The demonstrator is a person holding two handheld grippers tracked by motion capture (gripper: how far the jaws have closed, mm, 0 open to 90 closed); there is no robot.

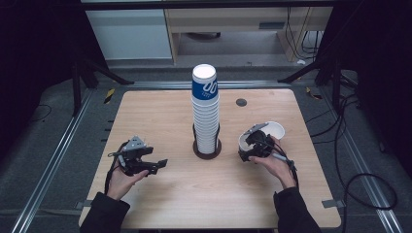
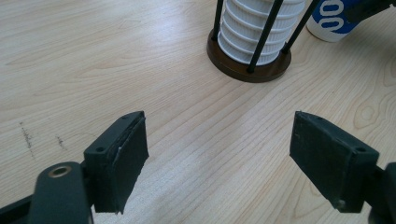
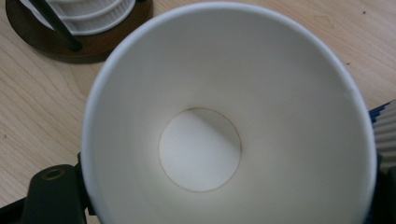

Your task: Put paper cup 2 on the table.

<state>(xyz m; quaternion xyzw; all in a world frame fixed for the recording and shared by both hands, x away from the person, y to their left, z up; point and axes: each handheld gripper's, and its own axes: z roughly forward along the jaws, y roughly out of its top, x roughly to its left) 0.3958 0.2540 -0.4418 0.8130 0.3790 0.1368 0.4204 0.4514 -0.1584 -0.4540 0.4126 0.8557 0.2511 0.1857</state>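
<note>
On the left, the left tongs (image 1: pixel 158 163) hover wide and empty over the pale wooden table (image 1: pixel 160 116). In the middle, the tall stack of white ribbed paper cups (image 1: pixel 205 114) stands in its dark round wire holder (image 1: pixel 207 149). On the right, the right tongs (image 1: pixel 248 154) grip a single white paper cup (image 1: pixel 272 130), tilted, near the table. It looks freshly separated; next it likely needs setting upright, then releasing.

You're in a lab-style recording bay, your wooden desk (image 1: pixel 160 121) inside a dark metal frame (image 1: pixel 77 82), floor rails (image 1: pixel 53 155), black cables (image 1: pixel 359 179) trailing around you
</note>
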